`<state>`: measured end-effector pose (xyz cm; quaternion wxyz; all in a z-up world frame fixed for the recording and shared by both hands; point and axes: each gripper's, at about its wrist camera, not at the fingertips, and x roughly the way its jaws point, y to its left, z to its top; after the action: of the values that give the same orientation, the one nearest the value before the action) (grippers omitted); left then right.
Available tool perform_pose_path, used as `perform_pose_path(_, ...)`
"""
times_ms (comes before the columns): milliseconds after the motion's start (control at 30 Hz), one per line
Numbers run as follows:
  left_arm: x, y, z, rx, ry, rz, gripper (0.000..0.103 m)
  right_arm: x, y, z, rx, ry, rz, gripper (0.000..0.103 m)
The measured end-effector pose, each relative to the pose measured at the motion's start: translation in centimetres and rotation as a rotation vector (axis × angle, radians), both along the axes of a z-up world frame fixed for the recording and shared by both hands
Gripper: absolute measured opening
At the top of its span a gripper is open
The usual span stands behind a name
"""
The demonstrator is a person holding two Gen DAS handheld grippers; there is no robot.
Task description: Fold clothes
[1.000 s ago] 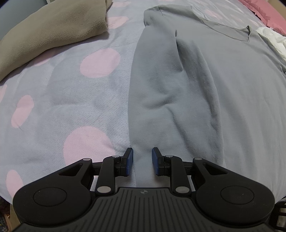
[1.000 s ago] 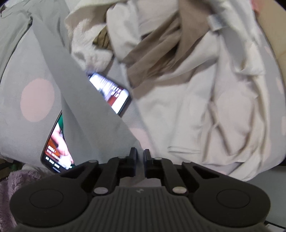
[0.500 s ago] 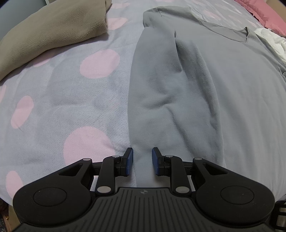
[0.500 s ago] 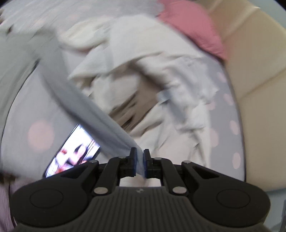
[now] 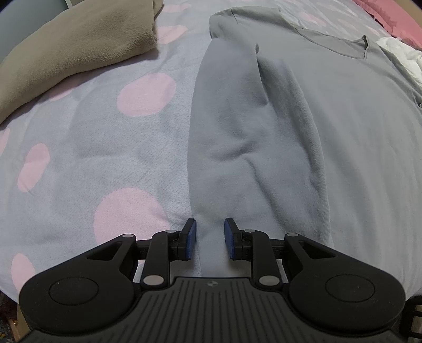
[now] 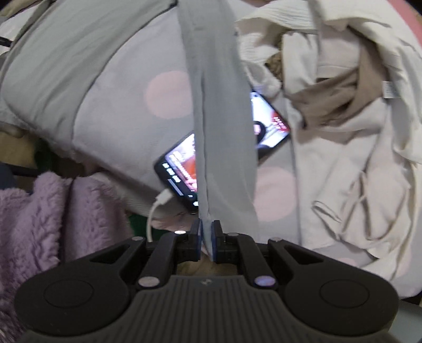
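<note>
While we've got the grey long-sleeved cotton top (image 5: 329, 126) spread flat across the middle and right of the left wrist view, its near sleeve lies folded down along the body toward the bottom of the frame. Our left gripper (image 5: 210, 238) sits at the bottom centre with its blue-padded fingers (image 5: 190, 237) partly apart, straddling the end of that sleeve. Cloth runs between the pads, but there's a visible gap on both sides, so we wouldn't call it a grip. Under it all is the pale blue bedsheet with big pink dots (image 5: 110, 147), and a folded tan fleece blanket (image 5: 79, 47) fills the upper left corner. A pink pillow (image 5: 395, 18) and some white cloth (image 5: 401, 52) peek in at the upper right.

Over in the right wrist view, our right gripper (image 6: 207, 241) is nearly closed, pinching the other sleeve (image 6: 219, 105) of the same top. That sleeve runs as a taut strip from the pads straight up to the top of the frame. Behind the strip, mid-frame, lies a black smartphone with a lit screen (image 6: 179, 168), a white charging cable (image 6: 158, 205) plugged into its lower end. A heap of cream and beige clothes (image 6: 343, 132) takes up the right side, and a fuzzy lilac blanket (image 6: 47, 211) sits at lower left.
</note>
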<state>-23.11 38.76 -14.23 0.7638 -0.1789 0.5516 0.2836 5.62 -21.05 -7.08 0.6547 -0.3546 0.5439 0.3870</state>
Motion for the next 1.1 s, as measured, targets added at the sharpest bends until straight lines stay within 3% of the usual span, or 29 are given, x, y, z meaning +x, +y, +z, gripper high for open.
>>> perform_pose_path(100,0.1,-0.1,0.0,0.003,0.003,0.000,0.021,-0.1,0.4,-0.2,0.012,0.058,0.032,0.012)
perform_pose_path(167,0.1,0.0,0.0,0.002,0.002,0.002,0.021,-0.2,0.8,0.0,-0.024,0.050,0.057,0.018)
perform_pose_path(233,0.2,0.0,0.0,0.002,0.003,0.002,0.021,0.0,1.4,0.8,-0.018,0.015,0.067,0.027)
perform_pose_path(367,0.3,-0.1,0.0,0.009,0.011,-0.001,0.021,0.7,3.2,2.8,0.068,-0.066,0.025,0.027)
perform_pose_path(533,0.3,-0.2,0.1,0.011,0.014,-0.003,0.021,2.7,7.3,2.9,0.113,-0.225,-0.065,0.027)
perform_pose_path(667,0.1,-0.1,0.1,0.004,0.003,0.001,0.021,5.2,10.3,2.1,0.171,-0.269,-0.142,0.026)
perform_pose_path(800,0.0,0.0,0.2,-0.002,-0.006,0.004,0.021,8.3,12.8,1.4,0.211,-0.211,-0.202,0.026)
perform_pose_path(967,-0.2,0.3,0.1,-0.013,-0.018,0.006,0.021,10.3,14.4,-1.1,0.157,-0.166,-0.229,0.026)
perform_pose_path(1100,-0.2,0.4,0.1,-0.015,-0.021,0.001,0.021,10.7,14.5,-2.4,0.147,-0.103,-0.241,0.012)
